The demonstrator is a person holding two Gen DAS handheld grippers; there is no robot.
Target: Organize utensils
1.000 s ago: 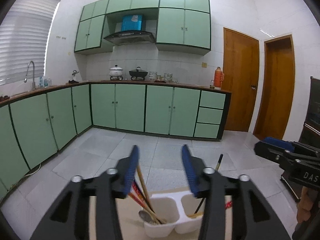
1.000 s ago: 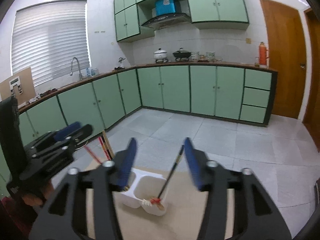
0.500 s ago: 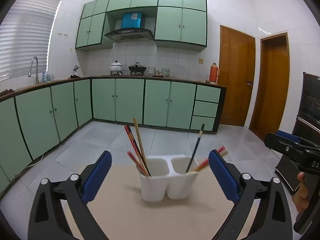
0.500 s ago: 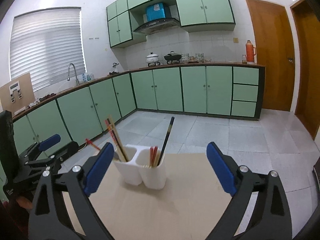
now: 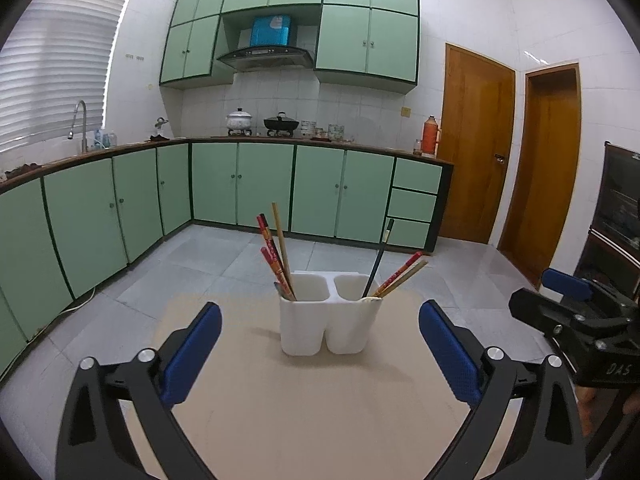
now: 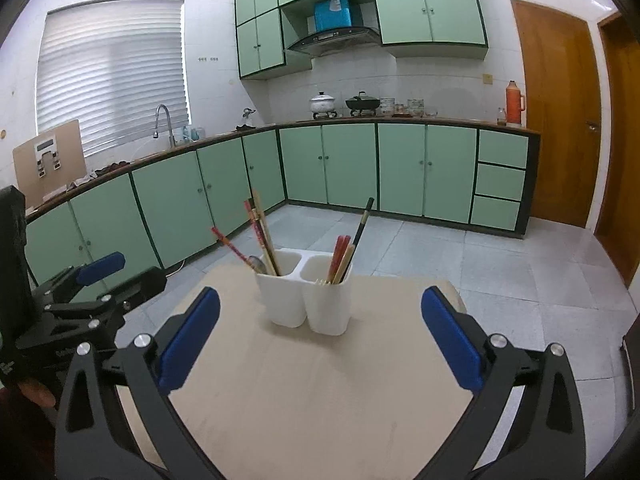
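A white two-compartment utensil holder (image 5: 329, 320) stands upright on a beige table (image 5: 312, 408); it also shows in the right wrist view (image 6: 308, 300). Its left compartment holds red and wooden chopsticks (image 5: 276, 252) and a spoon (image 6: 258, 264). Its right compartment holds a black chopstick (image 5: 378, 260) and red and wooden ones (image 5: 400, 276). My left gripper (image 5: 320, 352) is open and empty, in front of the holder. My right gripper (image 6: 320, 340) is open and empty, also in front of it. Each gripper shows at the edge of the other's view, the right (image 5: 576, 316) and the left (image 6: 80, 300).
The table's far edge (image 6: 320, 276) lies just behind the holder. Beyond it is a tiled floor (image 5: 240, 252), green kitchen cabinets (image 5: 260, 188) along the back and left, and two wooden doors (image 5: 476, 144) at the right. A dark cabinet (image 5: 616, 216) stands at far right.
Both grippers have opened wide and drawn back from above the holder. The holder now stands farther ahead of them, with the chopsticks resting in it.
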